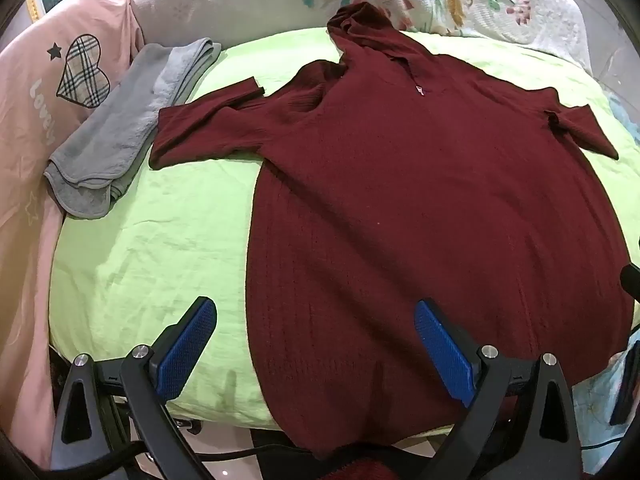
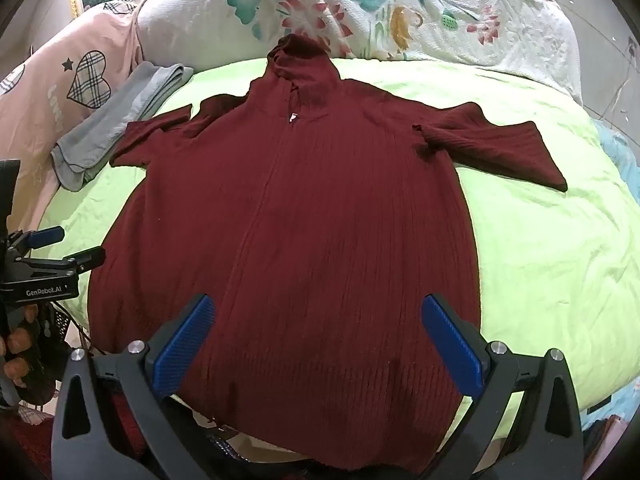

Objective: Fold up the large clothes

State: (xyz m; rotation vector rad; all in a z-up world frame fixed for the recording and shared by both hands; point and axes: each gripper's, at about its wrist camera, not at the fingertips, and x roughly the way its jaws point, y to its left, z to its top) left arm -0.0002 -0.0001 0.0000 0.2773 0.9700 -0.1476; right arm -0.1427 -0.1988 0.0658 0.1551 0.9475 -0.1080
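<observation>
A dark red hooded garment [image 2: 288,220] lies spread flat on the lime-green sheet [image 2: 540,248], hood towards the floral quilt [image 2: 400,8], both short sleeves out to the sides. The left gripper [image 1: 316,344] hangs over the hem's left edge, jaws spread wide, nothing between the blue pads [image 1: 184,352]. The right gripper [image 2: 316,344] hovers above the lower body of the garment, jaws equally wide and empty. A folded grey towel [image 1: 120,132] sits beside the left sleeve, against a pink pillow [image 1: 32,120].

Bed with lime-green sheet [image 2: 540,240], maroon hooded garment [image 2: 300,220] spread flat, folded grey towel [image 1: 120,128] alongside
</observation>
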